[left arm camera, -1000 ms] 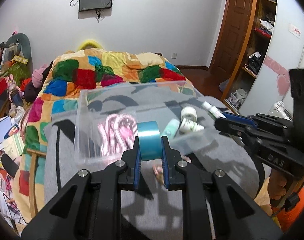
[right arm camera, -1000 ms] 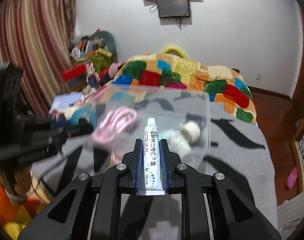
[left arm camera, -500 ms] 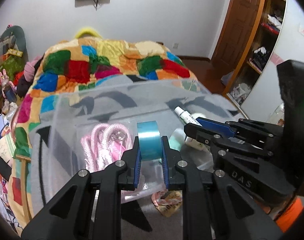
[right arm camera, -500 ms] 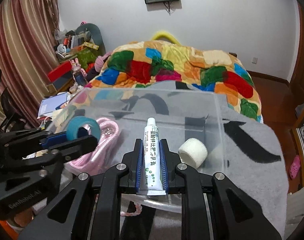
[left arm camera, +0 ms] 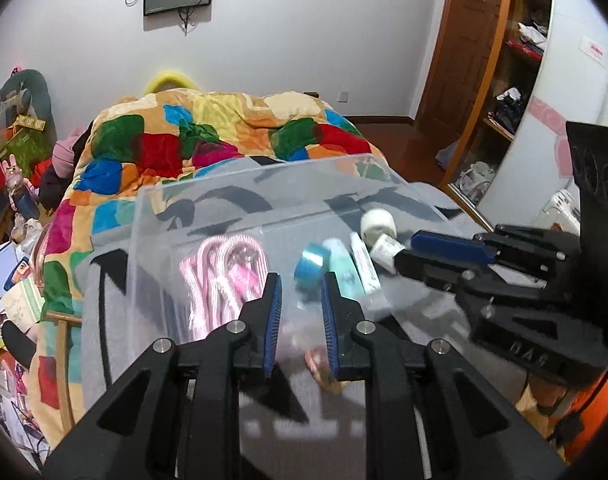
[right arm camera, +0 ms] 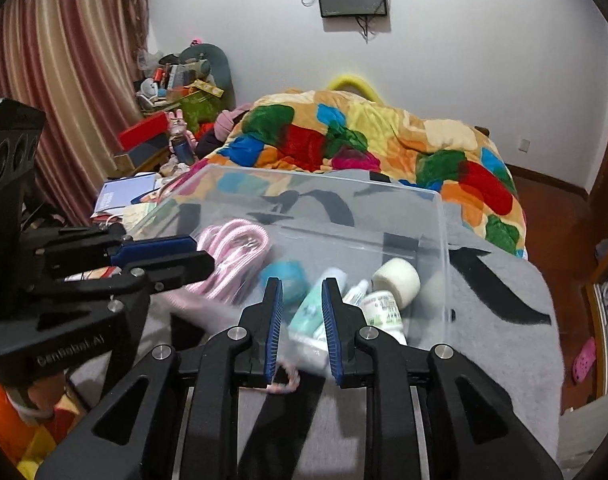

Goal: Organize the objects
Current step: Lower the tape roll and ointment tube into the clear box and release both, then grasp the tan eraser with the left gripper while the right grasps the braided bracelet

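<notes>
A clear plastic bin point(left arm camera: 232, 200) point(right arm camera: 439, 216) sits on a grey blanket on the bed. Inside lie a pink rope point(left arm camera: 220, 268) point(right arm camera: 236, 248), a teal tape roll point(left arm camera: 312, 265) point(right arm camera: 284, 280), a mint tube point(left arm camera: 343, 276) point(right arm camera: 313, 304), a white tube point(left arm camera: 363, 264) point(right arm camera: 357, 292), a white bottle point(left arm camera: 385, 248) point(right arm camera: 383, 310) and a white gauze roll point(left arm camera: 377, 225) point(right arm camera: 397, 282). My left gripper point(left arm camera: 300, 312) point(right arm camera: 160, 254) is open and empty at the bin's near edge. My right gripper point(right arm camera: 302, 320) point(left arm camera: 435, 250) is open and empty beside it.
A patchwork quilt point(left arm camera: 208, 140) covers the bed beyond the bin. A pink-and-tan scrap point(left arm camera: 323, 372) lies on the grey blanket point(right arm camera: 503, 320) just before the bin. Cluttered shelves point(right arm camera: 172, 92) stand left of the bed; a wardrobe point(left arm camera: 515, 60) and door stand to the right.
My left gripper opened and let go of the teal tape roll into the bin. My right gripper opened and let go of the white tube into the bin. Both pulled back slightly.
</notes>
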Motion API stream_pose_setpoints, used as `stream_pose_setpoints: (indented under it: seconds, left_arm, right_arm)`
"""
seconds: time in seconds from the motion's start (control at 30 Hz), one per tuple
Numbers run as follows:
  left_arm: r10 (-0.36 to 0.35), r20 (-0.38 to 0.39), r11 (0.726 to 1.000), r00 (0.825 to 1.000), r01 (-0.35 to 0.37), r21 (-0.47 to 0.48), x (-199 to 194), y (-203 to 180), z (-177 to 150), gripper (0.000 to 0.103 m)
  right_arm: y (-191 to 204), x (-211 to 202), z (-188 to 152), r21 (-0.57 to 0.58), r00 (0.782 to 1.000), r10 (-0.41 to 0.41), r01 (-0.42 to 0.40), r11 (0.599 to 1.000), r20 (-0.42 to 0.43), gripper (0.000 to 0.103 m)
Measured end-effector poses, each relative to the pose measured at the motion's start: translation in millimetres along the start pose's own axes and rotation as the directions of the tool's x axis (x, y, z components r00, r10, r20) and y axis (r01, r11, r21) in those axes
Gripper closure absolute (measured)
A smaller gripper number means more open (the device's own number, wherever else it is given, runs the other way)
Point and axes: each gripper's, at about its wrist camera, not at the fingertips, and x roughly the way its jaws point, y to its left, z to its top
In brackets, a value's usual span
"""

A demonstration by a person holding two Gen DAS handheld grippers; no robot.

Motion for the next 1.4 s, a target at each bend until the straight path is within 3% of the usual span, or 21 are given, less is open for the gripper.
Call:
stream_pose_setpoints:
  seconds: [0.17,0.23,0.33,0.53,0.63,0.9,1.0,1.17,1.4]
  left_arm:
    - [0.007,0.002,0.999,1.0,-0.007,0.053,-13.1,-9.2,-24.9,0.077]
    - [-0.013,-0.021,0.998,1.0,0.014,0.065,-11.0,-12.9,-36.3,0.076]
    - [-0.012,-0.07,0.996,0.997,0.018,0.09,4.4,-17.0,-48.6,0.076]
    - [-0.032,-0.19,0.994,0.981,0.051,0.094,43.9,-23.6,-55.9,0.073]
    - [-0.023,-0.183,0.992,0.983,0.046,0.119,52.3,-27.2,-53.1,0.065]
    - [-0.058,-0.15,0.991,0.987,0.075,0.111,41.5,-22.4,-53.5,0.07]
    - [-0.032,-0.142,0.991,0.989,0.05,0.126,32.8,-21.8,-64.7,0.07]
    - [-0.023,-0.134,0.994,0.991,0.036,0.1,14.4,-9.4,-80.2,0.07]
    - [-0.062,-0.109,0.992,0.992,0.073,0.1,0.3,1.4,-95.8,0.07]
  right_arm:
    - [5.5,-22.8,-16.1,-0.035,1.0,0.019,-0.018,0.999,0.01,0.084]
    - [7.4,-27.8,-22.2,-0.047,1.0,0.026,-0.026,0.999,0.013,0.079]
    - [10.0,-29.9,-33.0,-0.064,0.999,0.033,-0.032,0.997,0.008,0.074]
    - [11.6,-3.1,-54.2,-0.106,0.995,0.029,-0.038,0.994,-0.092,0.073]
    - [6.3,8.8,-61.8,-0.097,0.989,0.041,-0.055,0.994,-0.14,0.073]
    - [7.4,20.7,-68.3,-0.148,0.984,0.042,-0.069,0.987,-0.175,0.073]
    - [11.3,25.8,-63.6,-0.176,0.983,0.035,-0.067,0.982,-0.179,0.073]
    - [27.7,35.1,-58.0,-0.224,0.977,0.073,-0.119,0.967,-0.202,0.073]
    - [42.2,44.6,-56.8,-0.242,0.968,0.102,-0.159,0.957,-0.23,0.071]
